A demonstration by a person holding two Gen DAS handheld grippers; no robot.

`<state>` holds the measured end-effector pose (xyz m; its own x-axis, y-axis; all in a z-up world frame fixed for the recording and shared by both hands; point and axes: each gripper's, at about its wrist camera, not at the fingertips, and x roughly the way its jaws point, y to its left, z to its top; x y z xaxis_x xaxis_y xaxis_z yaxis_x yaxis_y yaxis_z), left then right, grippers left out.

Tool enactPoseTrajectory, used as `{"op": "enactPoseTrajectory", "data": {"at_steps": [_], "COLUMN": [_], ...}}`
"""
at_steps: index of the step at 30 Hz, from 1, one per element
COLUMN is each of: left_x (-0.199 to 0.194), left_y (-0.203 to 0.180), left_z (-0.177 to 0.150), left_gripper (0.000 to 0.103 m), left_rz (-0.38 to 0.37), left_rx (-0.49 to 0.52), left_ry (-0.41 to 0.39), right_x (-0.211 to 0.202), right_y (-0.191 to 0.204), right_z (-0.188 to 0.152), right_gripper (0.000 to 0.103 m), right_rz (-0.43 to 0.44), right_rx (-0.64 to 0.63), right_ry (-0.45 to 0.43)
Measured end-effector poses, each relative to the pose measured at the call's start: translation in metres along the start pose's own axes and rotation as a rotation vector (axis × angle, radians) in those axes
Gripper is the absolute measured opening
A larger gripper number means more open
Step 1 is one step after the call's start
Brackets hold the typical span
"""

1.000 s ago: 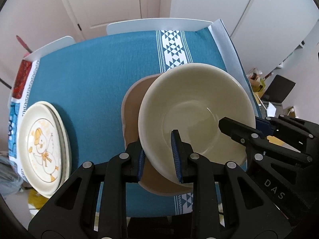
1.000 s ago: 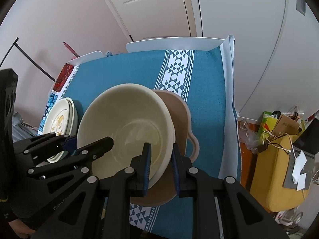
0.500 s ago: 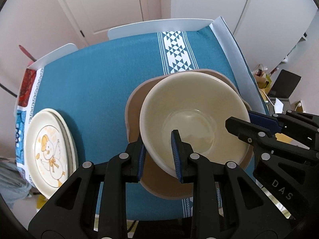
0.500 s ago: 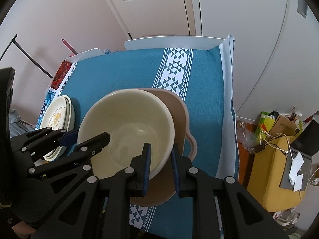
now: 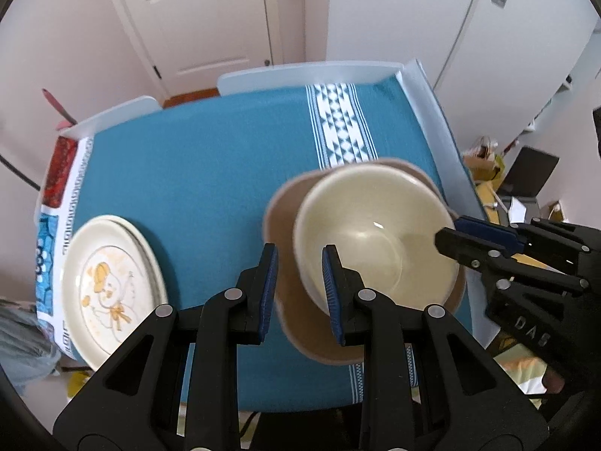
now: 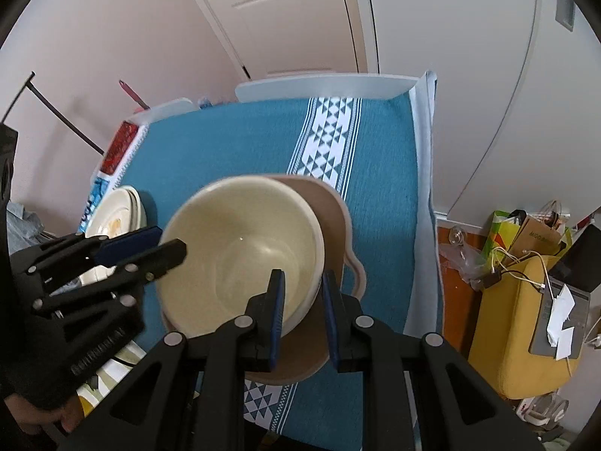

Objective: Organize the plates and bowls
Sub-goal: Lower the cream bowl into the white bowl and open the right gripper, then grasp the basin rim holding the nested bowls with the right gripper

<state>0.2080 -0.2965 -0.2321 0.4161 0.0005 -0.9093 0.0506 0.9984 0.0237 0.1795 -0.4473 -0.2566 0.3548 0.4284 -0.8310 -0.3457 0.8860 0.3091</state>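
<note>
Left wrist view
Left gripper [image 5: 299, 290]: jaws parted around the near-left rim of the bowl [image 5: 379, 236], one finger outside the wall and one inside; neither pad clearly presses the rim, so the grip looks released.
Bowl: cream, upright, nested in the brown dish [image 5: 285, 289], near the right edge of the table [image 5: 195, 188].
Brown dish: wider than the bowl, showing around its left and near sides, close to the table's near edge.
Plates [image 5: 109, 289]: a small stack at the near-left corner, the top one with an orange cartoon figure, well apart from the bowl.
Right gripper [image 5: 456, 235]: reaches in from the right, fingertips straddling the bowl's right rim.

Right wrist view
Right gripper [image 6: 301, 314]: jaws parted with a clear gap, straddling the near-right rim of the bowl [image 6: 240, 255]; the wall sits between the pads without visible contact.
Brown dish [image 6: 334, 225]: under the bowl, its handle lobe towards the table's right edge.
Left gripper [image 6: 165, 242]: fingertips over the bowl's left rim.
Plates [image 6: 120, 210]: at the left edge of the table [image 6: 233, 146], partly hidden by the left gripper.
</note>
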Motion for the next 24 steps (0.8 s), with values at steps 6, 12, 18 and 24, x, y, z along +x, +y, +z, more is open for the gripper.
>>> {"op": "enactPoseTrajectory", "data": {"at_steps": [6, 12, 18, 24], "left_x": [-0.048, -0.086, -0.079, -0.041], "left_y": [0.037, 0.066, 0.062, 0.059], "left_z": [0.005, 0.002, -0.01, -0.024], "left_gripper": [0.077, 0.103, 0.103, 0.103], "left_rz": [-0.077, -0.065, -0.033, -0.068], "left_rx": [-0.073, -0.098, 0.017, 0.074], "left_ry": [-0.14, -0.269, -0.223, -0.049], "right_x": [-0.041, -0.084, -0.086, -0.064], "right_y": [-0.004, -0.008, -0.013, -0.018], "right_z": [0.006, 0.003, -0.005, -0.012], "right_gripper": [0.018, 0.103, 0.103, 0.103], "right_rz": [0.053, 0.044, -0.001, -0.109], "right_rx": [0.01, -0.01, -0.011, -0.02], "right_ry": [-0.093, -0.26, -0.221, -0.073]}}
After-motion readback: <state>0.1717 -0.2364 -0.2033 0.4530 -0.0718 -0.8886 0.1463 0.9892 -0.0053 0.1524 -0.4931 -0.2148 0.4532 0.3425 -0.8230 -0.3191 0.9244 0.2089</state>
